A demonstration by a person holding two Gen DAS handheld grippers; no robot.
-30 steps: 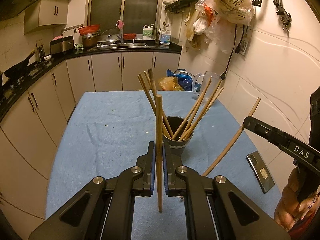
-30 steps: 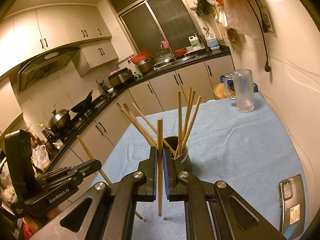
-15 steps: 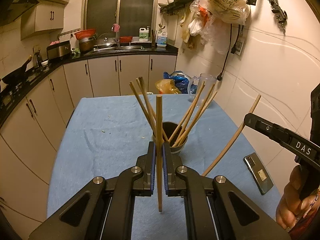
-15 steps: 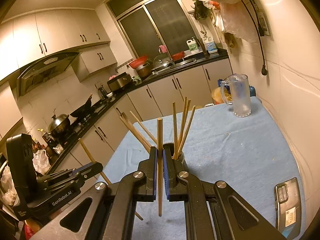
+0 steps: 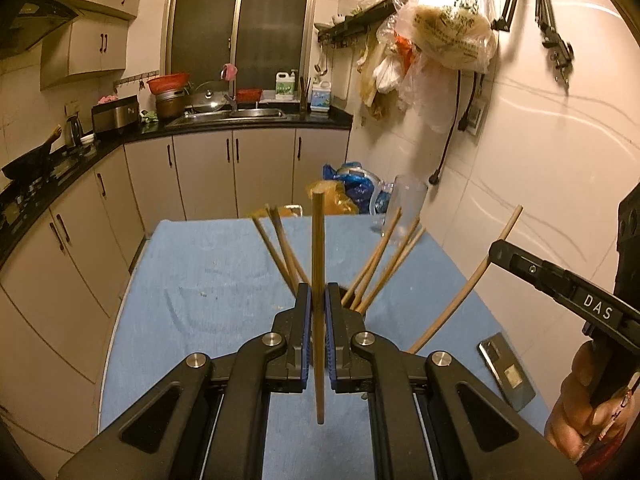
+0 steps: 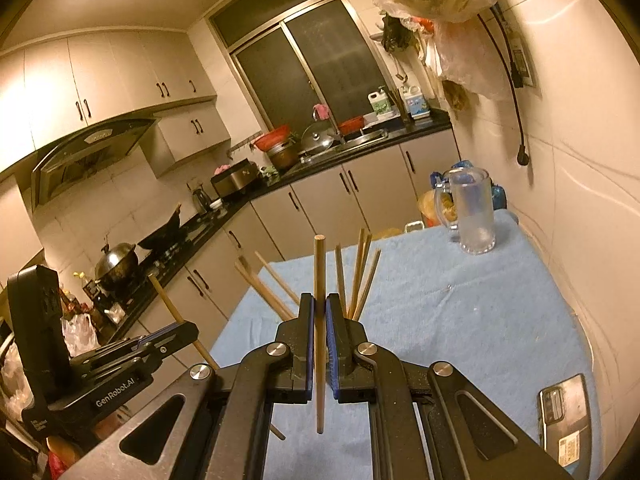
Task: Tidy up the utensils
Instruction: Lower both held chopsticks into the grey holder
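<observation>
Left gripper is clamping one chopstick upright between its blue pads, stick poking out above and below the jaws. Right gripper is pinching a second chopstick the same way, also upright. In the left wrist view the right gripper is showing at 3 o'clock with its stick slanting up toward the wall. In the right wrist view the left gripper is sitting at 8 o'clock, its stick tilted.

Both are hovering over the blue-clothed counter. A dark cup, mostly hidden behind the jaws, is standing mid-counter, holding a fan of chopsticks leaning out left and right. Glass mug is standing at the counter's far corner, about 1 o'clock, well apart from the cup. A phone is lying flat near the wall-side edge at 4 o'clock.
</observation>
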